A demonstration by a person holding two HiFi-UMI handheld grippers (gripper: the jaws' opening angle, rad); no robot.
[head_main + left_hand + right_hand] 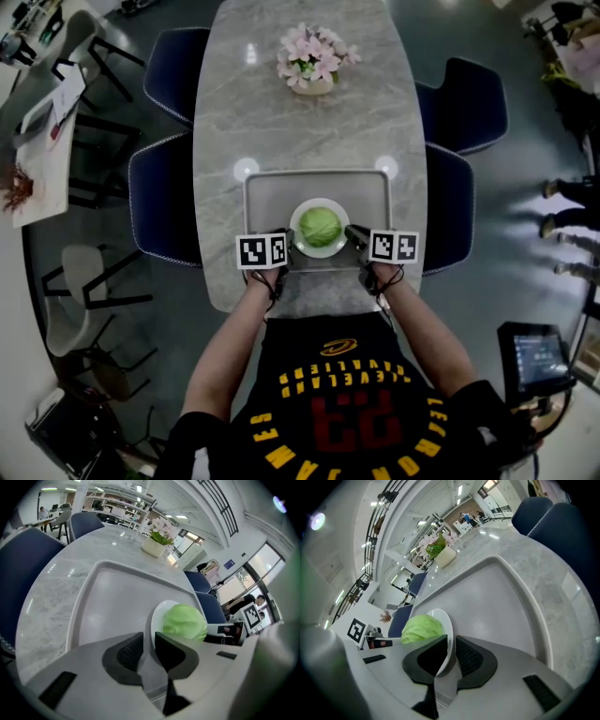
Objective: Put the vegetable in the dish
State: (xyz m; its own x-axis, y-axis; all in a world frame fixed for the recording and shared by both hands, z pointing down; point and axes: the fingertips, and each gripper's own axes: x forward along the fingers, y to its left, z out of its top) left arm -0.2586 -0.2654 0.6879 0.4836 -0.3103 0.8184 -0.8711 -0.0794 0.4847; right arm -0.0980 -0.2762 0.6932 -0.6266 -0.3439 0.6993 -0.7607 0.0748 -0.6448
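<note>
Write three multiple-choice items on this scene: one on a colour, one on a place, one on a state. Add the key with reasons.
1. The tray is: A grey; B red; C green.
2. The cabbage lies: A on the bare tray; B in the white dish; C between one gripper's jaws.
3. The left gripper and right gripper are: A both open, clear of the dish; B each shut on the dish's rim; C left shut, right open.

Key: 1 A, the head view shows a grey tray. 2 B, every view shows the cabbage sitting in the dish. 3 B, each gripper view shows the rim between its jaws.
</note>
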